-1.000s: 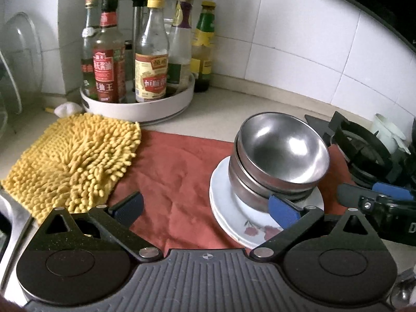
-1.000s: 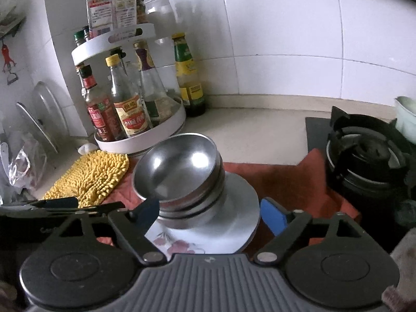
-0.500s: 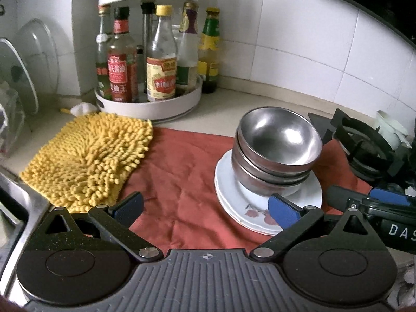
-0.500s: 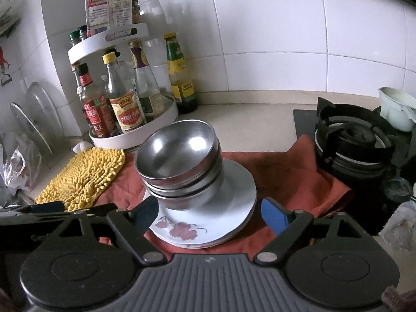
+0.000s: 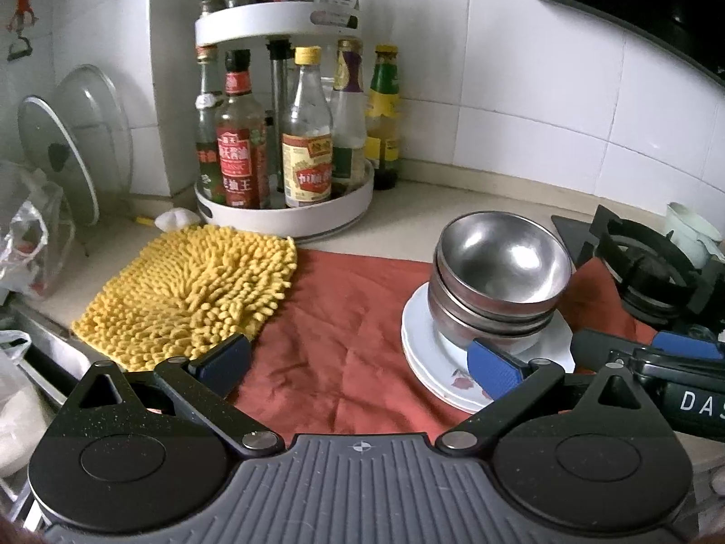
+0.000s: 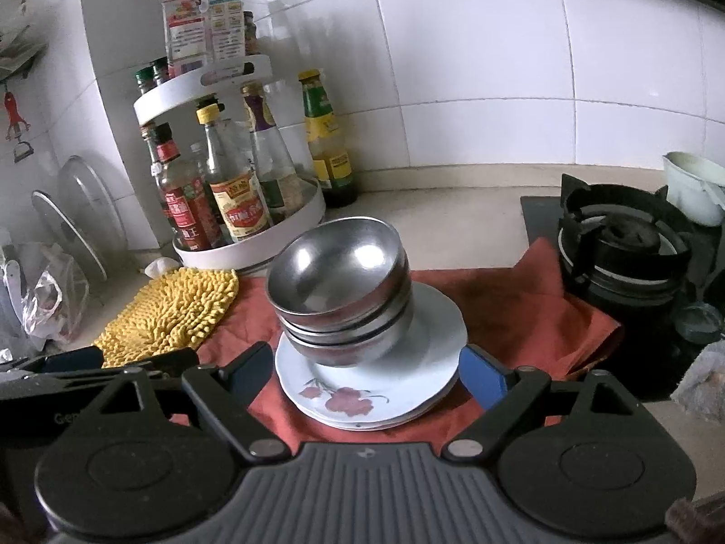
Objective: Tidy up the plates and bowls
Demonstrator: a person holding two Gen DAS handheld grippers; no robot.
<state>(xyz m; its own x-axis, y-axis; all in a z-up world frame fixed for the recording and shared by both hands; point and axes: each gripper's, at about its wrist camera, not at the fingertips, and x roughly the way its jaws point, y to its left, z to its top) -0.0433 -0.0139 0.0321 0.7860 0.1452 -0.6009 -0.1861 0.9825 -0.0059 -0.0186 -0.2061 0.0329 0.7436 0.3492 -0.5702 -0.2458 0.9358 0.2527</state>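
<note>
On the left we hold the left gripper (image 5: 360, 362) tilted down over bare red cloth (image 5: 335, 317), its jaws wide apart and empty. To its right the steel bowls (image 6: 337, 281) sit nested on stacked white plates (image 6: 408, 362) at mid-table, near the front edge. The right gripper (image 6: 367, 374) also tilts down, jaws opening astride the plates' near rim without touching; cloth lies free on both sides.
</note>
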